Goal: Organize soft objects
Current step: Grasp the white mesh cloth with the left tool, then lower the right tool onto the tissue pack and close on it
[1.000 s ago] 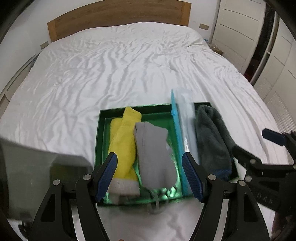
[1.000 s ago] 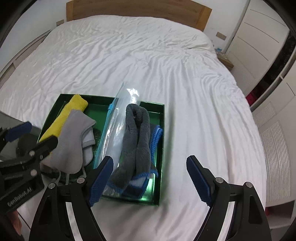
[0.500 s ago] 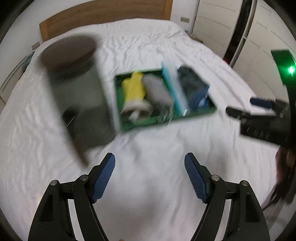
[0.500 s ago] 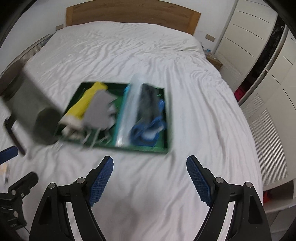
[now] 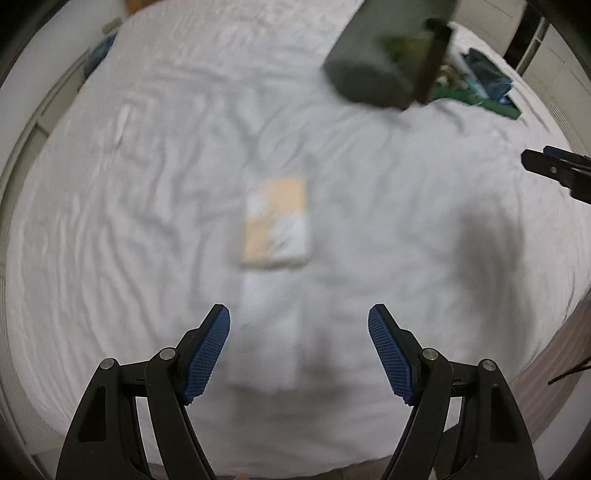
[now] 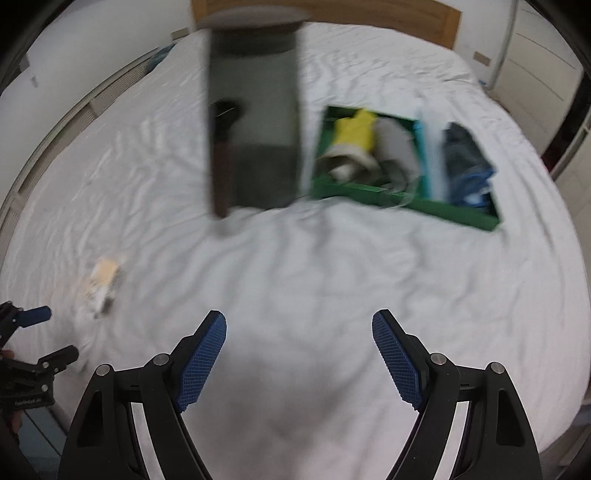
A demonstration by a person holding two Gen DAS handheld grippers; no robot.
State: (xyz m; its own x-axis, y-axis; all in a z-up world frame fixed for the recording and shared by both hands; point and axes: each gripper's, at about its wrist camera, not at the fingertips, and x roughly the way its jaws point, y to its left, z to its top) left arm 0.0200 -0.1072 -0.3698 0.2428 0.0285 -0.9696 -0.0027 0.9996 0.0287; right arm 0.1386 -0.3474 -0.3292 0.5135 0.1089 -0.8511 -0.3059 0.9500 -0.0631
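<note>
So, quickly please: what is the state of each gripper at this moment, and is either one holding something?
Left gripper: open, holding nothing; its jaws have just been opening.
Right gripper: open, holding nothing, above the white sheet.

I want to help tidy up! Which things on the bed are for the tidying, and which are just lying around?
For the tidying:
- green tray
- yellow sock
- grey cloth
- dark blue-edged towel
- small blurry orange and white packet

Just lying around:
- tall dark grey box
- wooden headboard
</note>
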